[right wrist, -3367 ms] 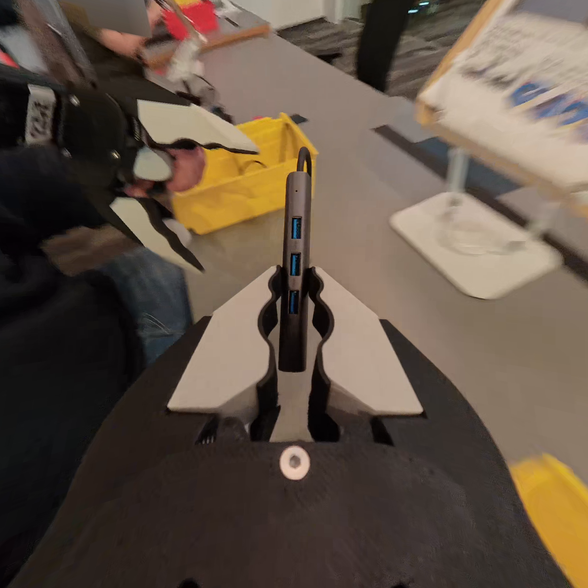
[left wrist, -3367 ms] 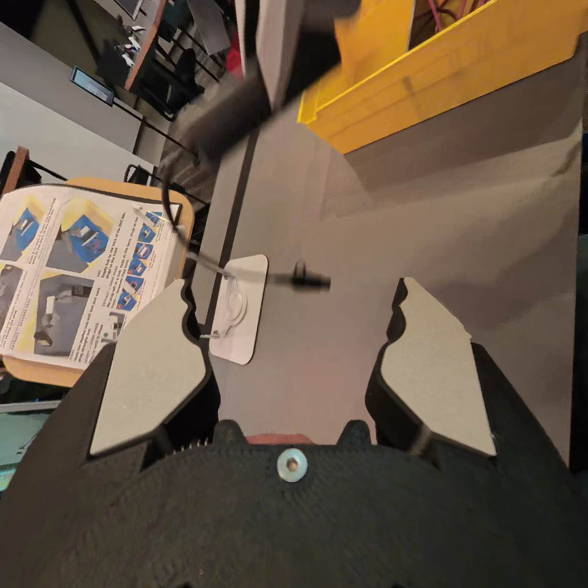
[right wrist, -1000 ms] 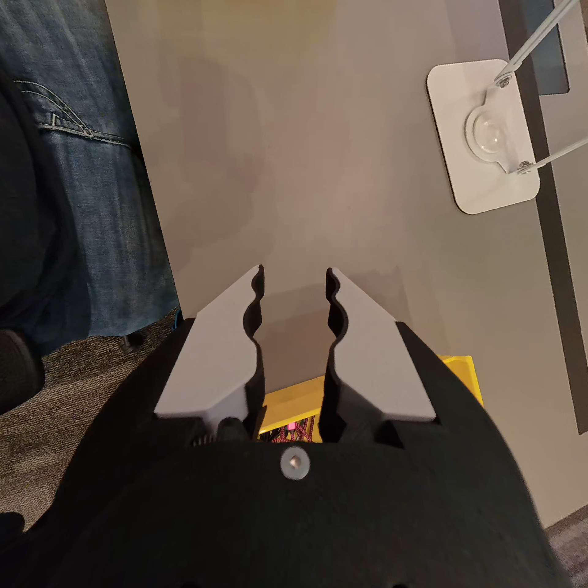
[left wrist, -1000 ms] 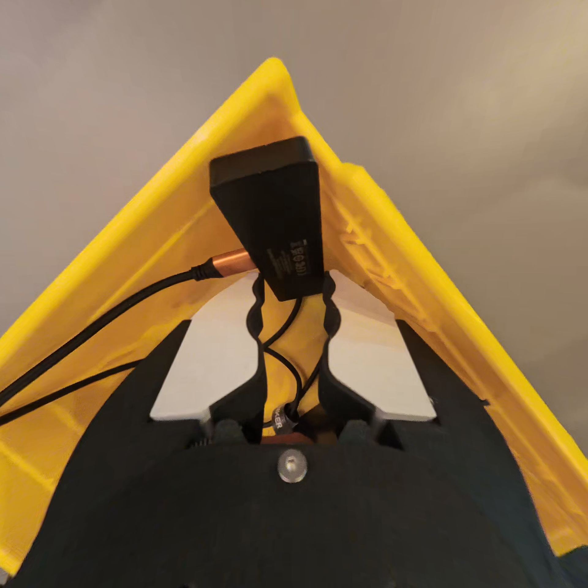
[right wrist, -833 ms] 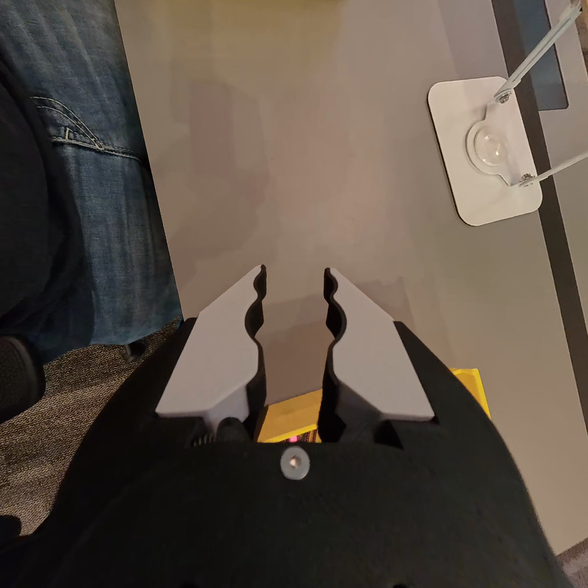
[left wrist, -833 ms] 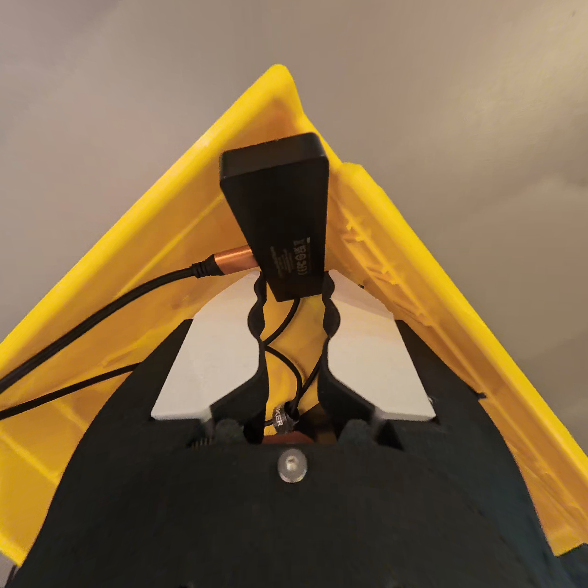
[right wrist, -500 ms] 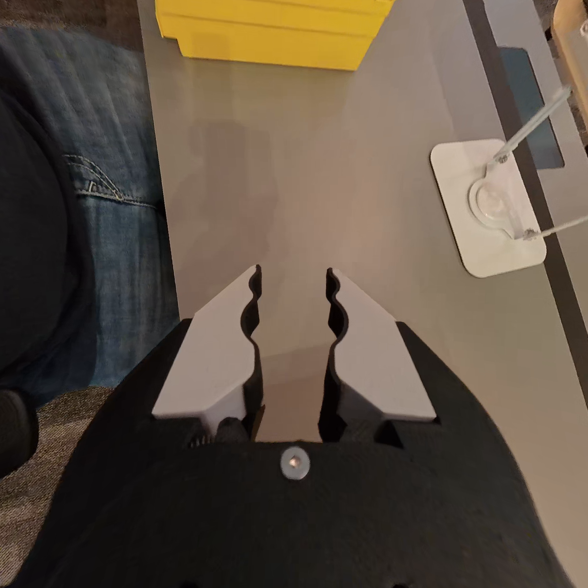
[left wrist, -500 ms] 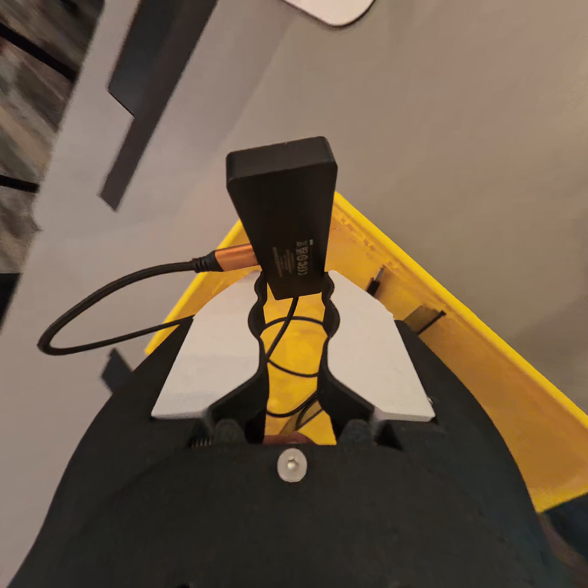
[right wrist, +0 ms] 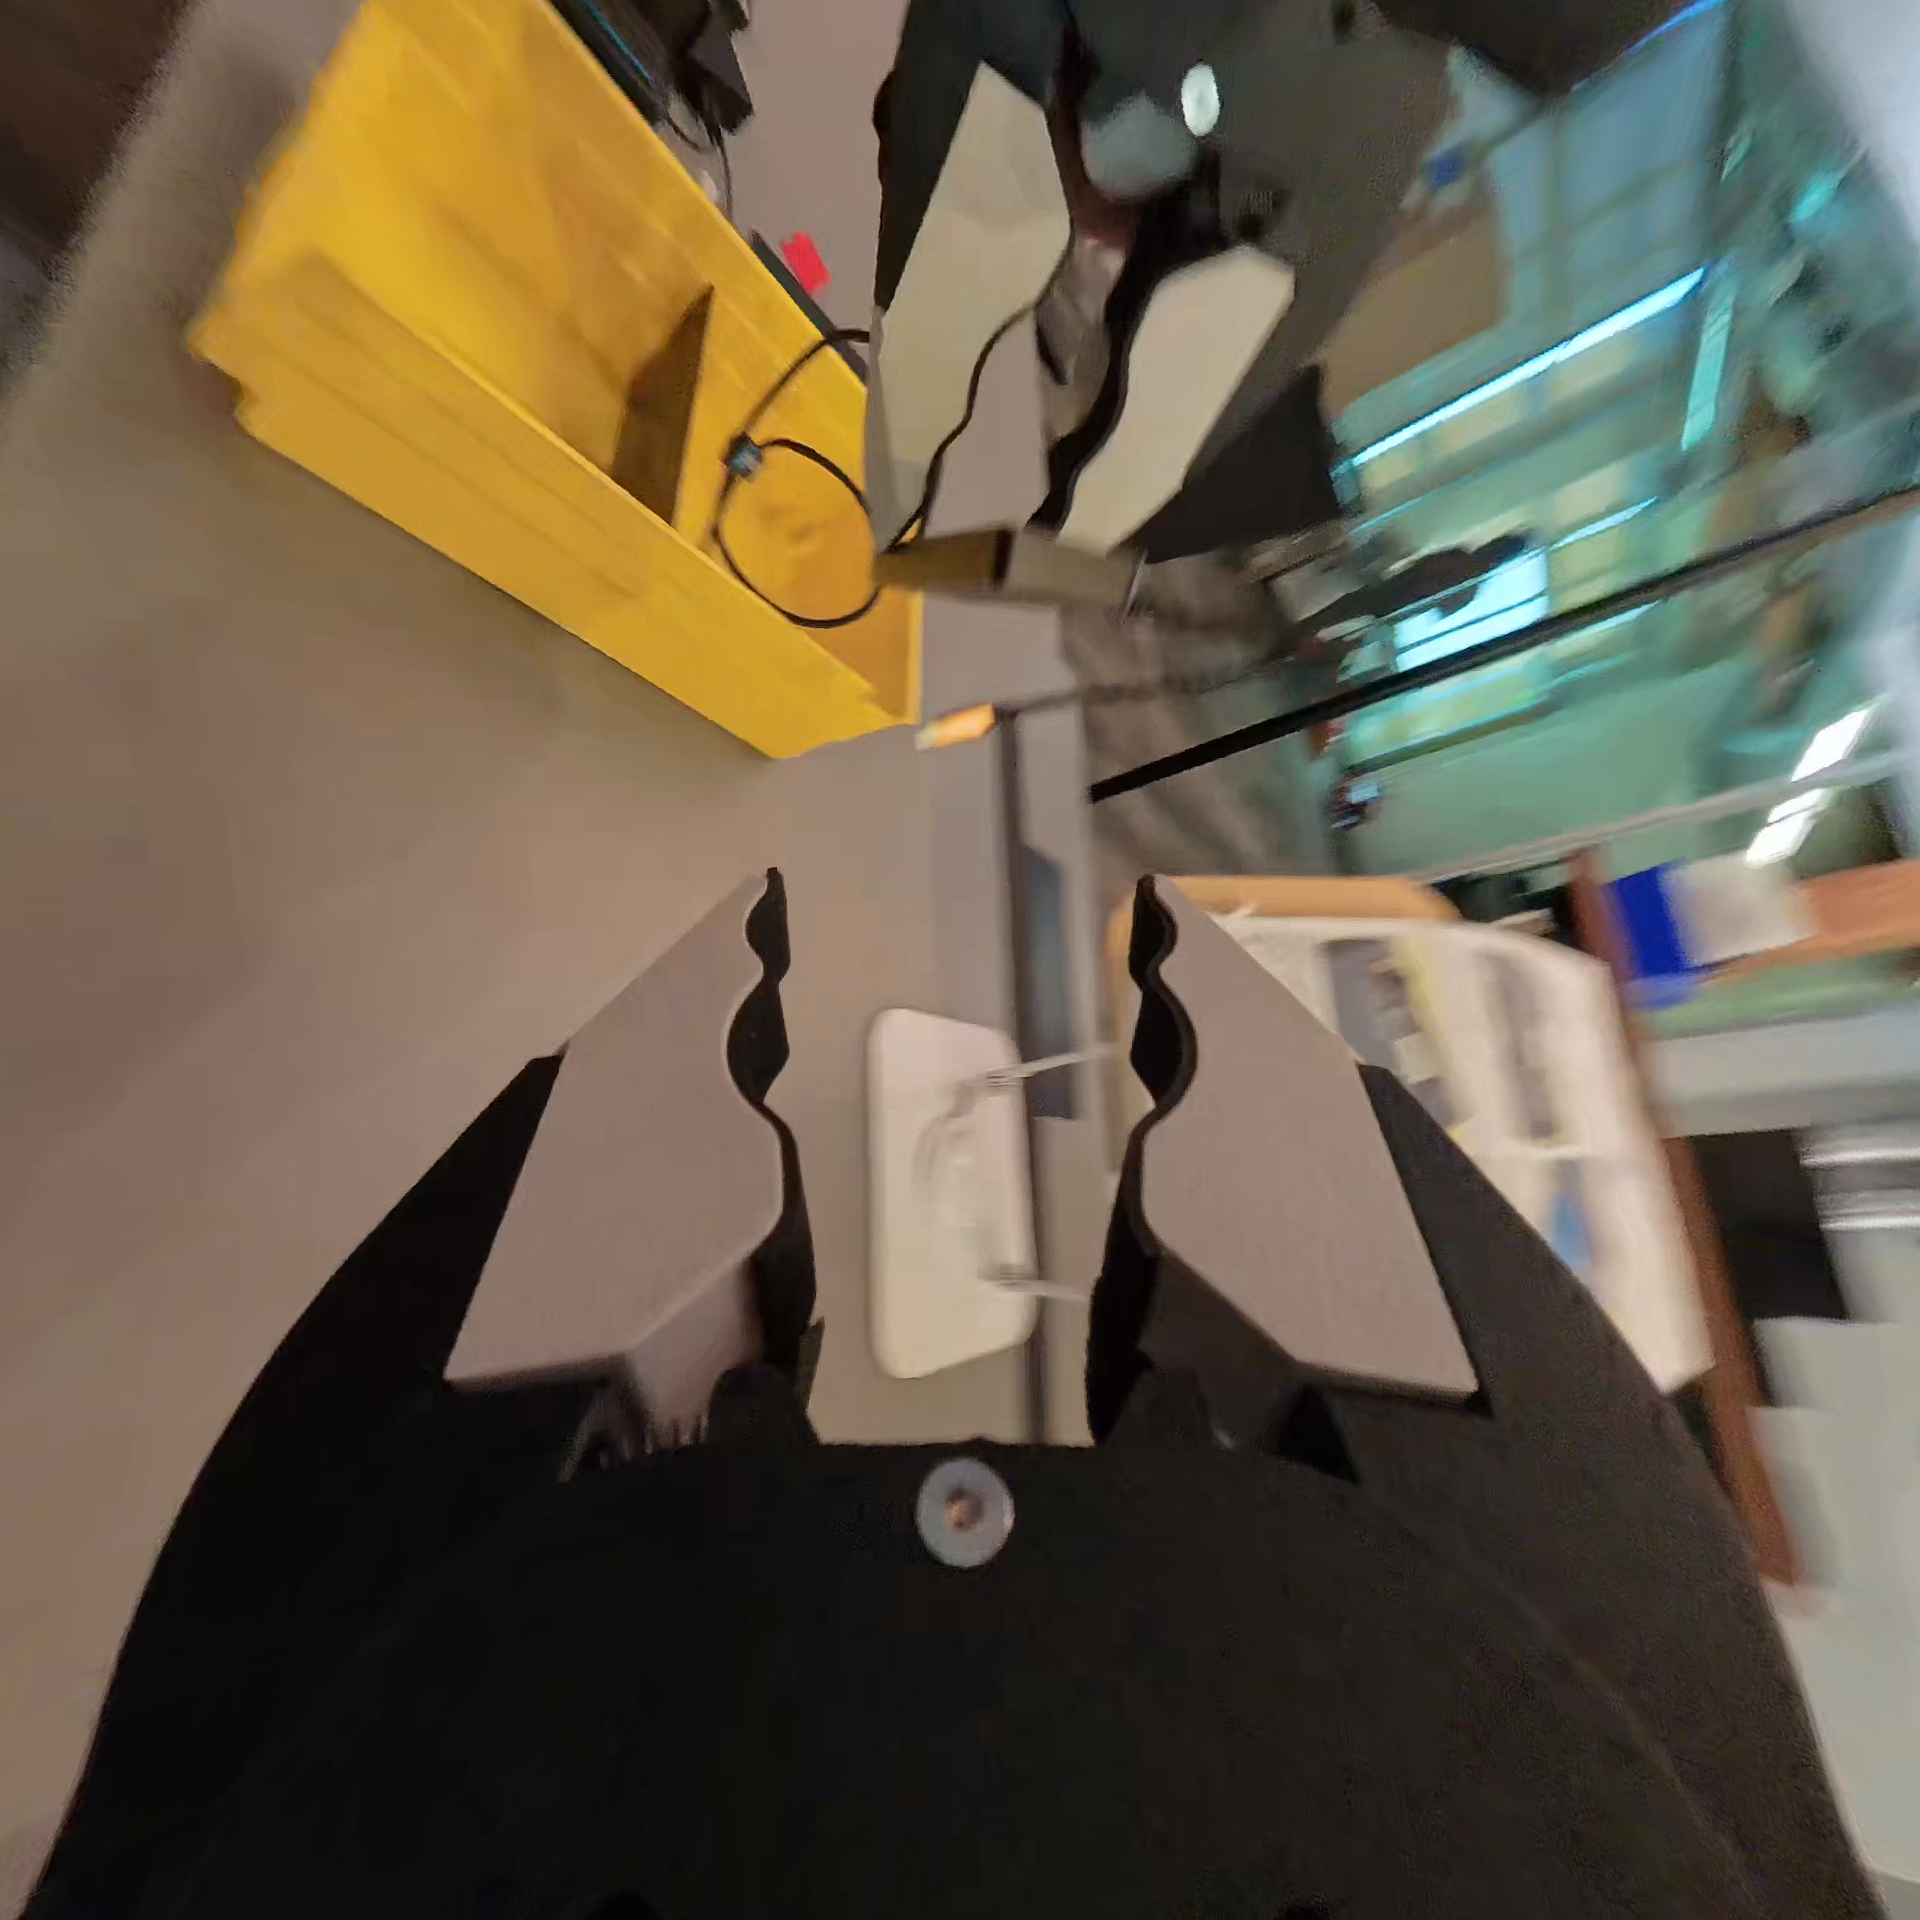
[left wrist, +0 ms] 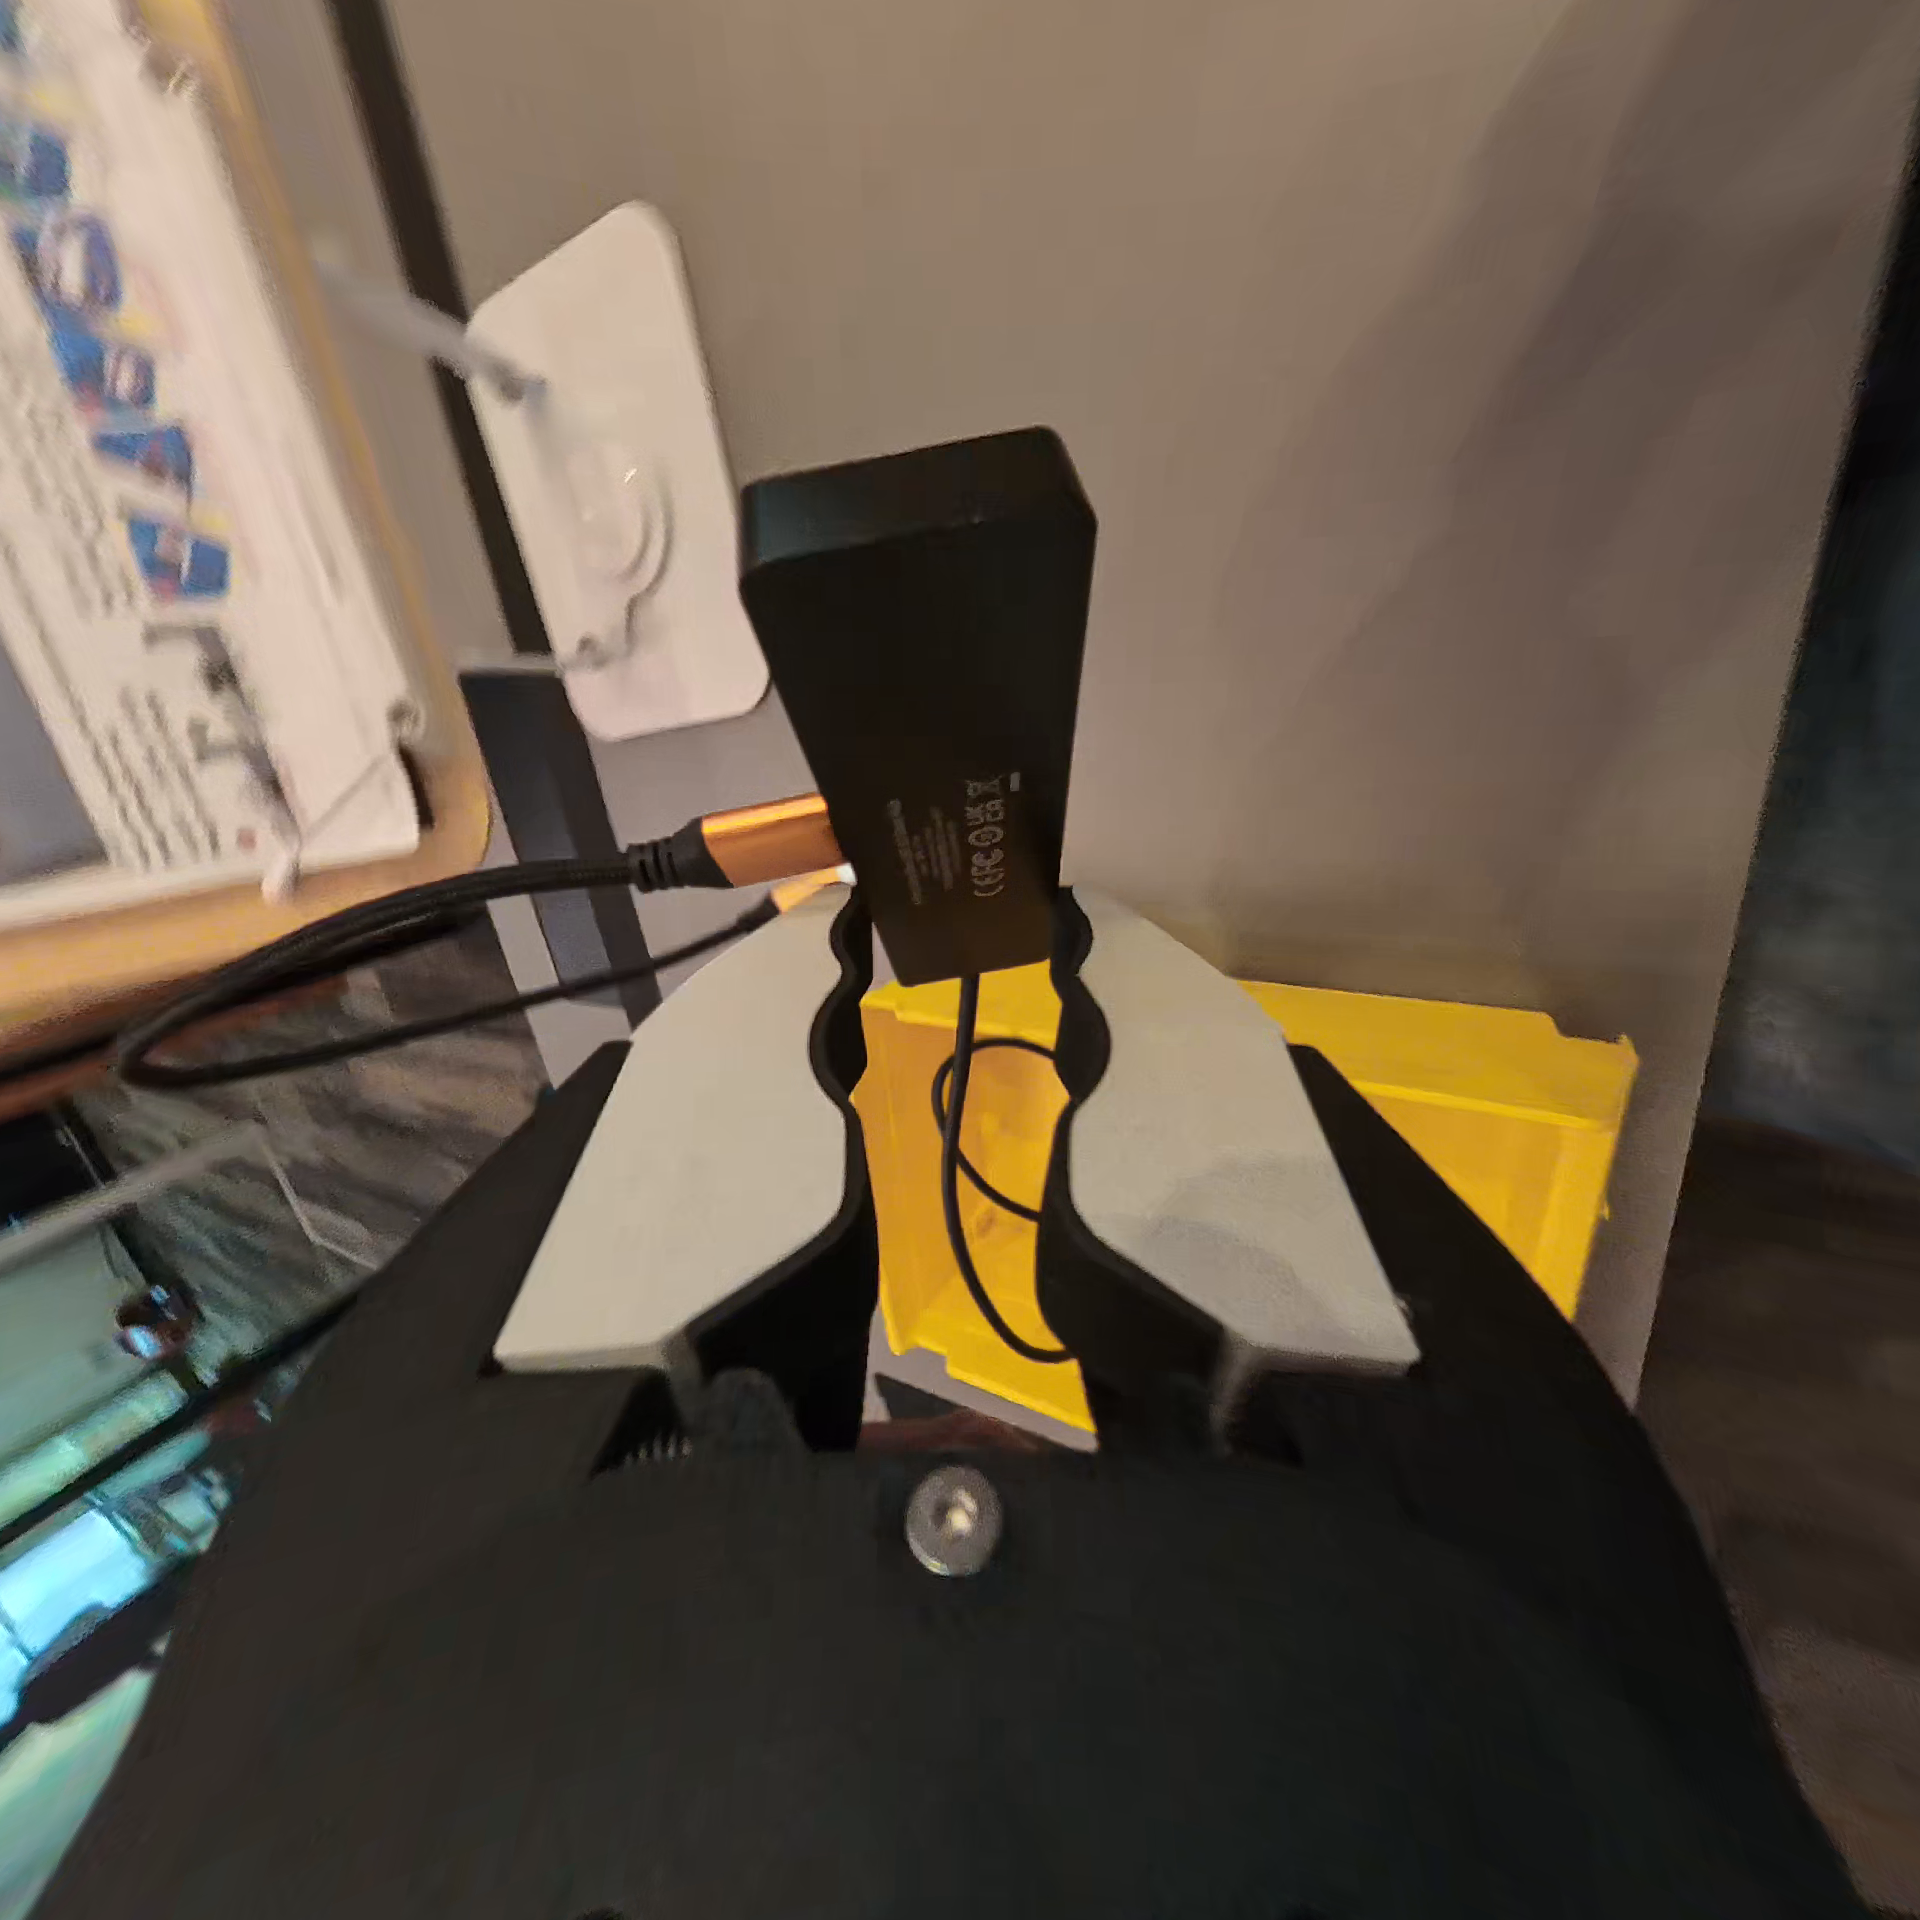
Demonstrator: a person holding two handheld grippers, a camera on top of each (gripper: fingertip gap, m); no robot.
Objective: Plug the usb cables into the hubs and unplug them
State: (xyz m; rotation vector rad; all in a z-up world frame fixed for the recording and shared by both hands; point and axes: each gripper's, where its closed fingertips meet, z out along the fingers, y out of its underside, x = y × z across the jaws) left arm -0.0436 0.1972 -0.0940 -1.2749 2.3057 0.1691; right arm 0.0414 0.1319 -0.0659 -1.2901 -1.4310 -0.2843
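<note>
My left gripper (left wrist: 961, 914) is shut on the near end of a black USB hub (left wrist: 914, 675) and holds it up above the grey table (left wrist: 1351, 416). A black braided cable (left wrist: 312, 956) with an orange plug (left wrist: 769, 836) sits in the hub's left side. The hub's own thin cable (left wrist: 961, 1143) hangs down between my fingers. My right gripper (right wrist: 956, 894) is open and empty above the table. The right wrist view shows the left gripper (right wrist: 1008, 530) with the hub (right wrist: 966, 561) farther off.
A yellow bin (left wrist: 1434, 1122) stands on the table below the hub; it also shows in the right wrist view (right wrist: 468, 343), holding a cable loop (right wrist: 795, 540). A white stand base (right wrist: 945, 1184) and a wooden board with papers (right wrist: 1455, 1091) lie near the table's edge.
My left gripper has lifted the hub, cable still plugged in, out of the yellow bin and swung it round. My right gripper has opened wider and turned toward the bin and the left gripper.
</note>
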